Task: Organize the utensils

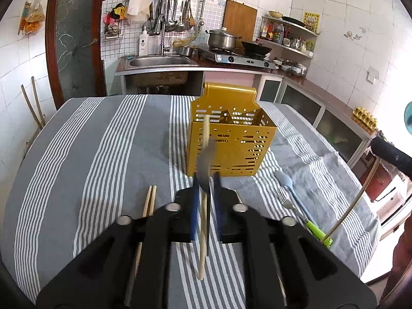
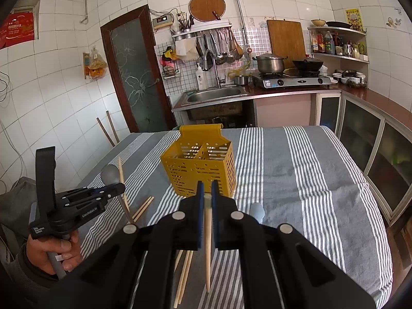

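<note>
Item: left claw (image 1: 206,180), blue-padded, black-framed; jaws nearly together around a pale wooden chopstick (image 1: 203,231) and a grey-bowled spoon (image 2: 110,173), the spoon blurred in the left wrist view; whether the pads press on them cannot be told; both utensils stand roughly upright, long axes from 6 to 12 o'clock.

Item: right claw (image 2: 207,189), same make; pressed together on a second pale wooden chopstick (image 2: 208,244), which hangs tip-down toward 6 o'clock.

Item: yellow perforated metal utensil caddy (image 1: 231,144), upright on the grey-and-white striped desk (image 1: 103,141), divided into compartments, apparently empty; at 12 o'clock from each claw, just beyond the fingertips.

Governing relation (judgement): the caddy's open top faces up and both held sticks already run near vertical, so each needs carrying over the rim and lowering; both claws look about equally near.

Loose stock on desk: pair of wooden chopsticks (image 1: 149,200) at 10 o'clock of the left claw; steel fork (image 1: 284,198), pale blue silicone spatula (image 1: 285,182) and green lighter (image 1: 318,230) at 3 to 4 o'clock.
</note>
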`<action>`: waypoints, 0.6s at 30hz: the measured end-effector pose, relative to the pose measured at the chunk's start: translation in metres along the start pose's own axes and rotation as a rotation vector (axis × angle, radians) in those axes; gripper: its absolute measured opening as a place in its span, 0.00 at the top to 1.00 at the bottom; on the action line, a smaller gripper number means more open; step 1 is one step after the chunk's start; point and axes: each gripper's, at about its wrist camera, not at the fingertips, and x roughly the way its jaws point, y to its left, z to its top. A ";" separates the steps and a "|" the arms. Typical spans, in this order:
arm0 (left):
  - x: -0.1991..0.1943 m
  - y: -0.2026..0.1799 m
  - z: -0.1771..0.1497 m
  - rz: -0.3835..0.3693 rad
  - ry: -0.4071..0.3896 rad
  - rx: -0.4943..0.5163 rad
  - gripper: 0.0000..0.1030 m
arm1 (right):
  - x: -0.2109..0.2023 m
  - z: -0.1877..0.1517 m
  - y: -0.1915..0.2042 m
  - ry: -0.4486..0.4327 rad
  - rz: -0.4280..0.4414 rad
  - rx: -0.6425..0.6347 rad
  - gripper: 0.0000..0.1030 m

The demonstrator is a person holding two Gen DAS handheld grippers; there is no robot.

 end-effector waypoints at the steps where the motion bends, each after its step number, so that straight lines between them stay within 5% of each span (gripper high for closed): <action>1: -0.001 0.000 0.000 0.004 -0.007 0.003 0.88 | 0.000 0.000 0.000 0.000 0.000 -0.001 0.94; 6: 0.000 -0.004 0.001 0.014 -0.021 0.040 1.00 | 0.001 0.000 -0.001 0.001 0.001 0.000 0.94; 12: 0.042 0.015 -0.010 0.030 0.099 -0.005 1.00 | 0.006 -0.003 -0.004 0.011 -0.008 0.004 0.94; 14: 0.056 0.018 -0.015 0.044 0.131 -0.007 0.87 | 0.010 -0.003 -0.006 0.017 -0.010 0.011 0.94; 15: 0.062 0.019 -0.018 0.054 0.144 -0.009 0.72 | 0.012 -0.004 -0.008 0.019 -0.010 0.015 0.94; 18: 0.084 0.028 -0.021 0.082 0.182 -0.023 0.65 | 0.017 -0.001 -0.011 0.019 -0.008 0.022 0.94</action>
